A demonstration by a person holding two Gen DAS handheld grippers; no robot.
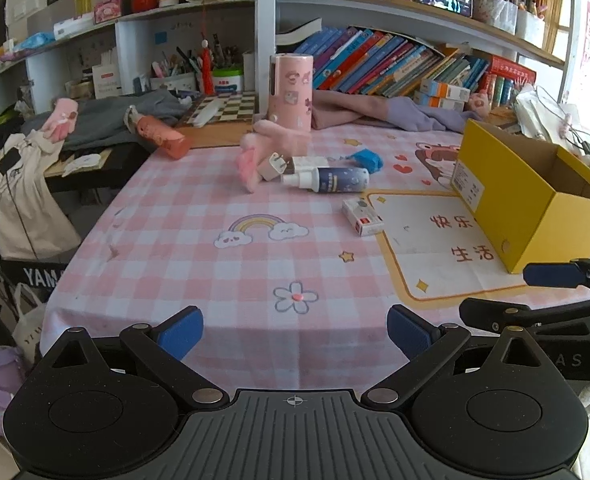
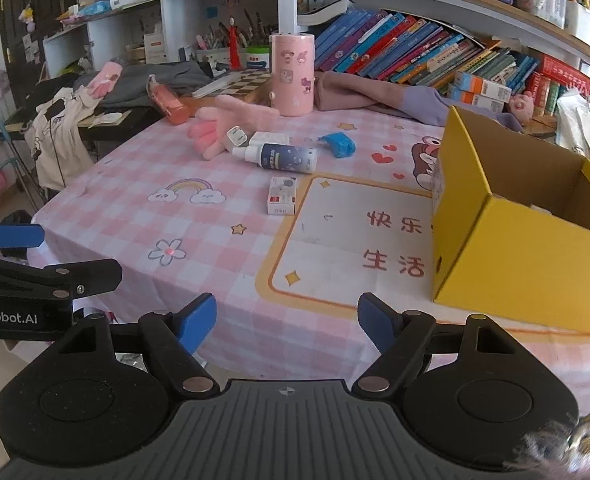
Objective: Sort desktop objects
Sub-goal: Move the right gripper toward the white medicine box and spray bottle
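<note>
On the pink checked tablecloth lie a dark blue spray bottle (image 1: 331, 179) (image 2: 283, 157), a small white and red box (image 1: 362, 216) (image 2: 282, 195), a white charger plug (image 1: 274, 165) (image 2: 235, 137), a pink glove (image 1: 251, 160) (image 2: 215, 128) and a blue crumpled item (image 1: 366, 160) (image 2: 338, 144). An open yellow cardboard box (image 1: 535, 200) (image 2: 515, 240) stands at the right. My left gripper (image 1: 295, 334) is open and empty at the table's near edge. My right gripper (image 2: 287, 324) is open and empty, beside the left one.
A tall pink cylinder (image 1: 291, 92) (image 2: 293, 76) stands at the back. An orange-pink bottle (image 1: 163, 136) (image 2: 169, 102) lies at the back left. Clothes, a chessboard and book-filled shelves (image 1: 395, 60) line the back. Floor and bags lie left of the table.
</note>
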